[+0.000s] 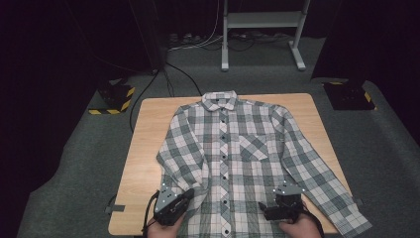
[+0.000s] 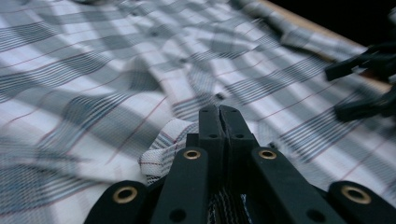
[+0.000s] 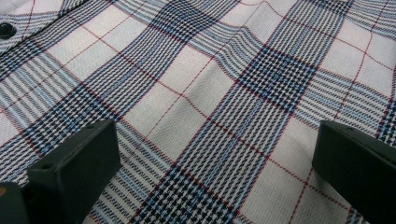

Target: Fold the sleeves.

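Plaid shirt (image 1: 237,148) lies flat, buttoned, front up, collar toward 12 o'clock, covering most of the wooden counter (image 1: 148,148). Left gripper (image 1: 184,197) at the hem, about 7 o'clock: jaws together, clamped on a fold of shirt fabric. Right gripper (image 1: 265,213) at 5 o'clock: jaws apart, over the cloth.

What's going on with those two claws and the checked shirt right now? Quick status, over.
Left gripper shut on a fold of the shirt. Right gripper open, jaws apart just over the cloth. Shirt lies buttoned, front up, on the table. Nothing in the way.
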A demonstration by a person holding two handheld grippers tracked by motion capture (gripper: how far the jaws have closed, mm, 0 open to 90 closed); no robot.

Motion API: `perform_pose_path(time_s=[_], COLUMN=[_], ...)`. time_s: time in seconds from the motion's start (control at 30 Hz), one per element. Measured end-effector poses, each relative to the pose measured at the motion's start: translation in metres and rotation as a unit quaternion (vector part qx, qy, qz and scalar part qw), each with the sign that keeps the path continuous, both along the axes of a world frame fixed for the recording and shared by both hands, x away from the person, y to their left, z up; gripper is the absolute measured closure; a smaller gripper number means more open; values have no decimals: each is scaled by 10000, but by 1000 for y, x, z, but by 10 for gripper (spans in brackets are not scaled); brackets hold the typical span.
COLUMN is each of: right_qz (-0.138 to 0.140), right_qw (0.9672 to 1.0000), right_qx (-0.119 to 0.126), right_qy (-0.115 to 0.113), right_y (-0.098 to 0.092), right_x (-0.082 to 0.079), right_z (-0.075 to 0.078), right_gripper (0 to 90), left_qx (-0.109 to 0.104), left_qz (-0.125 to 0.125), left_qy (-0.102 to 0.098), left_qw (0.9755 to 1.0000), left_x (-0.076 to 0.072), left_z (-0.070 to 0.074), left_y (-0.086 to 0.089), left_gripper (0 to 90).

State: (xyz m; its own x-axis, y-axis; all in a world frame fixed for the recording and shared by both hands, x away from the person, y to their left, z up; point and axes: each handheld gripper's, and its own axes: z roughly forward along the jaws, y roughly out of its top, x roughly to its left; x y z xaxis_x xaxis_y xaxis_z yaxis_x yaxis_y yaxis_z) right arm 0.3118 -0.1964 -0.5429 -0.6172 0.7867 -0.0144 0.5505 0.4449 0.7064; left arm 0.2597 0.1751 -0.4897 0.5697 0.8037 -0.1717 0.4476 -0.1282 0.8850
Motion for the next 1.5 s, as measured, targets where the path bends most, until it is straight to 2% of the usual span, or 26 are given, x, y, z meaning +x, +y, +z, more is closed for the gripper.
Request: perform_pose_path(time_s=[0.3, 0.5, 0.93, 1.1, 1.33, 1.5], right_qz=[0, 0, 3, 4, 6, 6], right_qw=[10000, 10000, 10000, 10000, 10000, 10000], right_qx=[-2, -3, -2, 0, 1, 3], right_qy=[-2, -4, -2, 0, -3, -1], right_y=[0, 0, 0, 0, 0, 0], right_x=[0, 0, 0, 0, 0, 0], right_z=[0, 0, 0, 0, 0, 0], right_gripper=[5, 5, 5, 5, 7, 7], left_qx=[-171, -294, -392, -365, -363, -382], left_qz=[-349, -463, -883, -947, -917, -901], left_qy=[-304, -373, -702, -699, -622, -495], left_qw=[9988, 9978, 9928, 9924, 9932, 9940], left_x=[-4, -3, -8, -7, -3, 1], left_z=[22, 29, 56, 56, 50, 43], left_y=[-25, -33, -61, -67, -69, -71], left_gripper=[885, 886, 885, 885, 885, 884])
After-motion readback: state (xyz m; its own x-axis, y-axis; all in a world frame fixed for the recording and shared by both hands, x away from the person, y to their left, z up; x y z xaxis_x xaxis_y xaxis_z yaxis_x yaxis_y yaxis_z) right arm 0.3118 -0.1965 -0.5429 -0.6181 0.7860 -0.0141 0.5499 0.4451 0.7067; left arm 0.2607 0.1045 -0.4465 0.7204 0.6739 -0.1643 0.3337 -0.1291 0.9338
